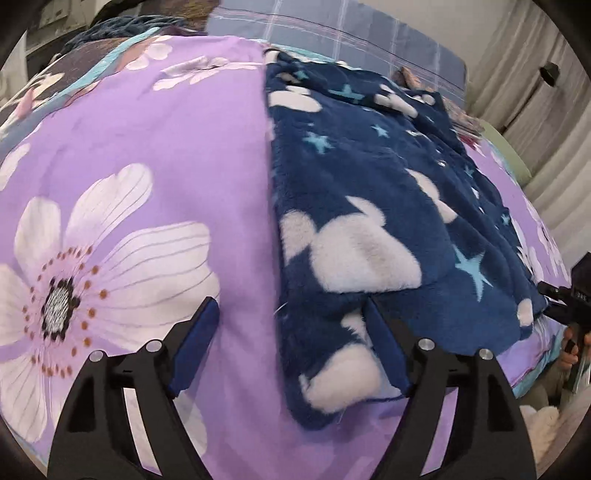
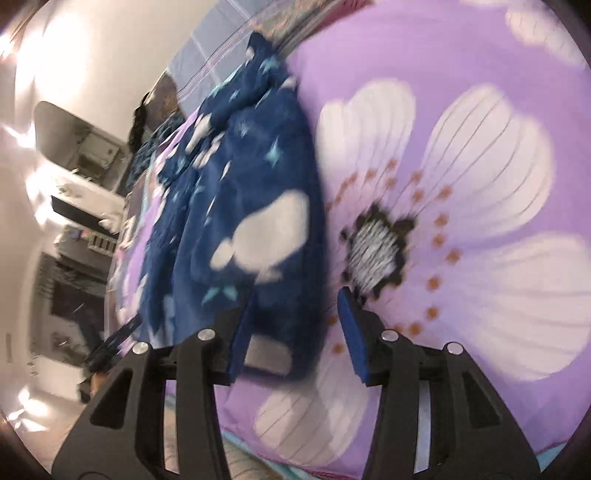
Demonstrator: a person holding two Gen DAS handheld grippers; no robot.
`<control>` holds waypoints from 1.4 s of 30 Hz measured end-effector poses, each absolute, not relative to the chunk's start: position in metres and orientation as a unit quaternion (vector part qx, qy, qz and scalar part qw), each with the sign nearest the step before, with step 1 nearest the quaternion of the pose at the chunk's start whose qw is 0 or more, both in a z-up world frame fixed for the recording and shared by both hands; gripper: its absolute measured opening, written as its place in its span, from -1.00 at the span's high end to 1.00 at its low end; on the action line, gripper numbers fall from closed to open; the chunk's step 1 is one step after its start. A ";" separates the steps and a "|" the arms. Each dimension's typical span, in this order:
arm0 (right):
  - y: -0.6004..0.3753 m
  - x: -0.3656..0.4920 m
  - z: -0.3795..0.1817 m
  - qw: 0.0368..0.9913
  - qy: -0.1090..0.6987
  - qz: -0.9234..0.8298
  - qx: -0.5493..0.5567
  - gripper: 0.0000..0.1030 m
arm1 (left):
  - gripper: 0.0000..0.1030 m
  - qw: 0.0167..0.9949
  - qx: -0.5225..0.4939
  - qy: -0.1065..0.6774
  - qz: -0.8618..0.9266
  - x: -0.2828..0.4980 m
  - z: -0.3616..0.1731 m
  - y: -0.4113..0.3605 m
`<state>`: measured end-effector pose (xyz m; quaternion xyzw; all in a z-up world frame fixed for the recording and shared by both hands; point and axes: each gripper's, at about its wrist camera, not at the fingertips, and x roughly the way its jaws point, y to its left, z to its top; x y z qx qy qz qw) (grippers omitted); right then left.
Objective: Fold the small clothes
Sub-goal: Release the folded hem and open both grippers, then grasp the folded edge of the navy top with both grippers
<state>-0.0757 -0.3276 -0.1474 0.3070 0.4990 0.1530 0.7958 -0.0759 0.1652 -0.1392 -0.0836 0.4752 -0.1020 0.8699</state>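
Observation:
A navy fleece garment (image 1: 369, 184) with white shapes and pale blue stars lies flat on the purple flowered bedspread (image 1: 166, 147). My left gripper (image 1: 291, 317) is open just above its near left corner. The right finger is over the fleece and the left finger over bare bedspread. The blurred right wrist view shows the same garment (image 2: 240, 184) running away to the upper left. My right gripper (image 2: 295, 317) is open over its near edge, and the pads do not press on the cloth. That right gripper (image 1: 565, 299) also shows at the far right of the left wrist view, held by a hand (image 1: 569, 354).
A blue-grey checked sheet (image 1: 369, 40) lies at the head of the bed, and a dark blue knitted item (image 1: 122, 26) sits at the far left. Pale curtains (image 1: 535, 92) hang to the right. White shelving (image 2: 74, 184) stands beyond the bed's edge.

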 end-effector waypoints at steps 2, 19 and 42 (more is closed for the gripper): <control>-0.315 -0.072 -0.149 0.790 0.497 0.178 0.311 -0.09 | -0.55 0.869 -0.084 0.475 -0.112 -0.073 -0.139 0.162; -0.299 -0.043 -0.152 0.756 0.519 0.233 0.323 -0.06 | -0.55 0.853 -0.108 0.475 -0.186 -0.052 -0.138 0.139; -0.309 -0.054 -0.040 0.806 0.377 0.325 0.320 0.75 | 0.68 0.900 -0.140 0.327 -0.254 -0.067 -0.027 0.139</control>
